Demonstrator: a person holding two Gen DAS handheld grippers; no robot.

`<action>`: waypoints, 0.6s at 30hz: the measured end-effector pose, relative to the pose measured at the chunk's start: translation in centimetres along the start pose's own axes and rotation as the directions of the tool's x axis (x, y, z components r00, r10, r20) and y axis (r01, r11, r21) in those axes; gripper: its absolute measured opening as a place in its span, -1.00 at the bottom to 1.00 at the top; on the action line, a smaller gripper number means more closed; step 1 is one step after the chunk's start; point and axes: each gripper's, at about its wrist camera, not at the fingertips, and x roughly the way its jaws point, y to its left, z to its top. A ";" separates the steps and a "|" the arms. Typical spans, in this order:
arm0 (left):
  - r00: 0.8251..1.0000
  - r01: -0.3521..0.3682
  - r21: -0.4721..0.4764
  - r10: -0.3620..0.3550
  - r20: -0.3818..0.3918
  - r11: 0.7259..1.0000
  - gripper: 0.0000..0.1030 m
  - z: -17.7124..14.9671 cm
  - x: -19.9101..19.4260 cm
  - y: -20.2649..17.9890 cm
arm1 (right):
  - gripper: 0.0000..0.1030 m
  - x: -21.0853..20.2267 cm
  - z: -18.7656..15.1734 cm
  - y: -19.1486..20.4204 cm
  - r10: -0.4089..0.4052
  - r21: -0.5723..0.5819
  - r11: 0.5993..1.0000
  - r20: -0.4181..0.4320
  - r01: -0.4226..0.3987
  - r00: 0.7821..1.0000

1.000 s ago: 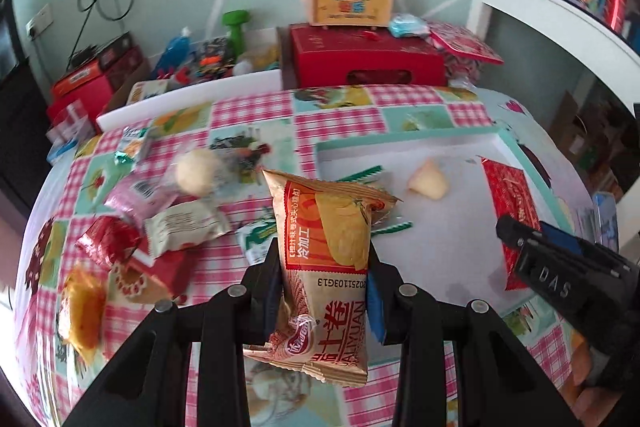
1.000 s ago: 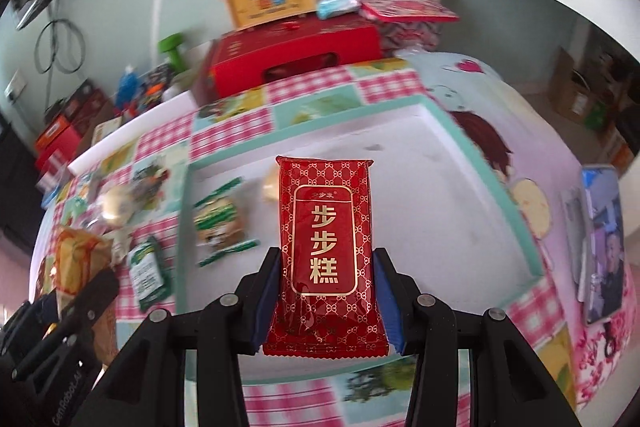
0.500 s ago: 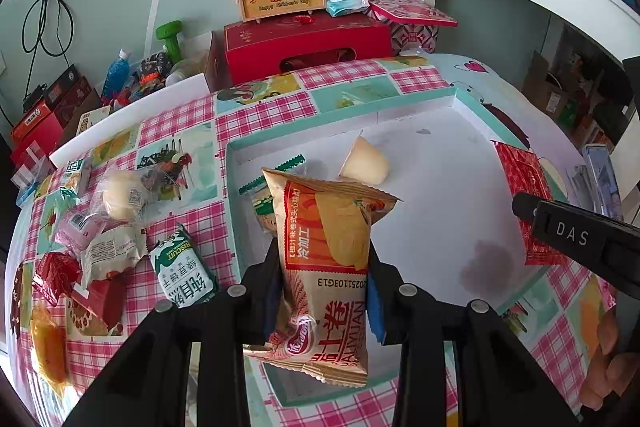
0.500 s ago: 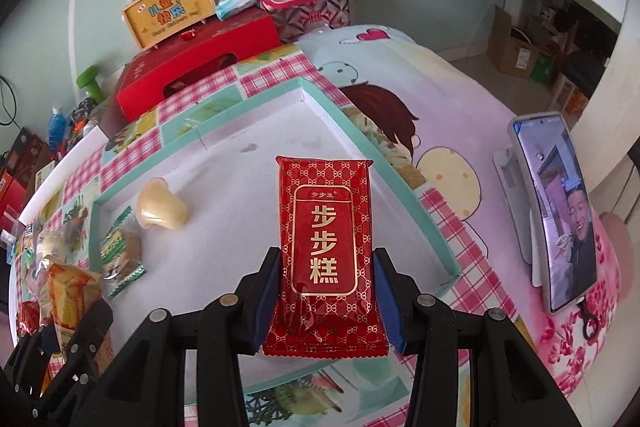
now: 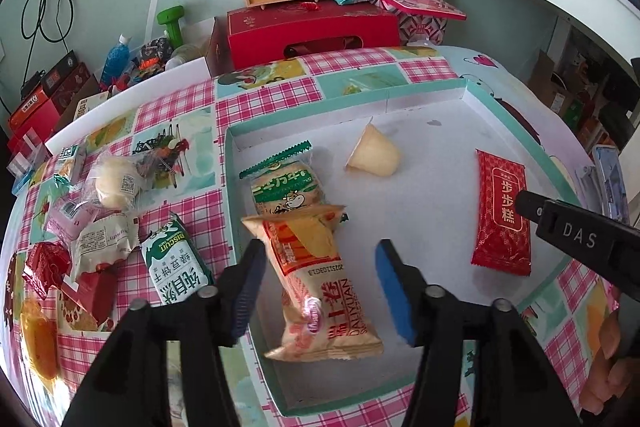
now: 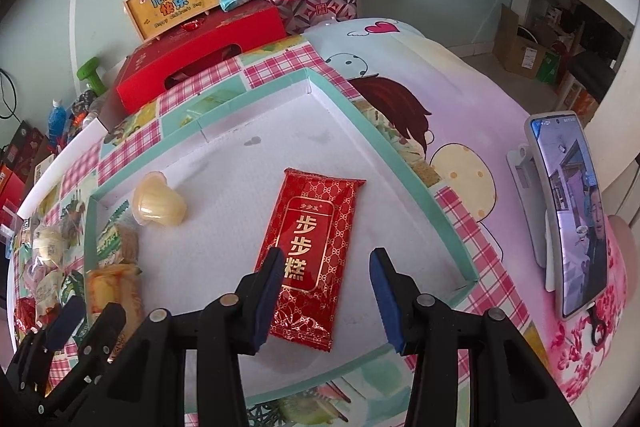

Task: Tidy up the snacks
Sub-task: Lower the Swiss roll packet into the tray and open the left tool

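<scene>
The snacks are what we sort here, and two of them now lie in the shallow tray (image 5: 230,211) under our tools. Nearest, at 6 o'clock in the left wrist view, the left tool (image 5: 320,287) has its jaws opening; the orange egg-roll packet (image 5: 316,279) lies between them, free of both pads. In the right wrist view the right tool (image 6: 324,291) stands parted around the red cake packet (image 6: 316,247), which lies flat on the tray floor; we see a clear gap at the right pad, while the left pad sits very close to the packet's edge.

We judge the risks to be these: either tool, lifted carelessly, could catch a crimped end and drag its packet back out, and the egg-roll packet, overlapping the green biscuit packet (image 5: 286,187) at 12 o'clock, could shove it along.

The egg-roll packet looks puffy and crinkled, the red one flat, glossy, gold-lettered. Farther off, a pale jelly cup (image 5: 374,157) lies tipped over. At 9 o'clock, loose snacks (image 5: 108,223) wait on the checked worktop (image 5: 184,115).
</scene>
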 end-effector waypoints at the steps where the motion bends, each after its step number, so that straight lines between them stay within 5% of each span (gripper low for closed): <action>1: 1.000 0.004 -0.003 -0.004 -0.001 1.000 0.31 0.0 -0.1 0.1 | -0.08 0.0 0.0 0.0 0.000 0.002 1.000 -0.003 0.000 1.000; 5: 1.000 -0.003 -0.025 0.003 -0.006 1.000 0.46 0.2 -0.3 0.7 | -0.01 0.4 -0.1 0.3 0.007 -0.004 1.000 -0.018 -0.007 1.000; 11: 1.000 -0.024 -0.138 0.021 -0.020 0.990 0.58 0.6 -0.8 3.4 | 0.36 0.6 -0.3 1.0 0.022 -0.022 0.999 -0.033 -0.023 0.999; 18: 0.991 -0.124 -0.278 0.105 -0.080 0.952 0.74 0.0 -0.9 7.6 | 0.71 0.4 -0.7 3.1 0.056 -0.091 0.994 -0.031 -0.059 0.998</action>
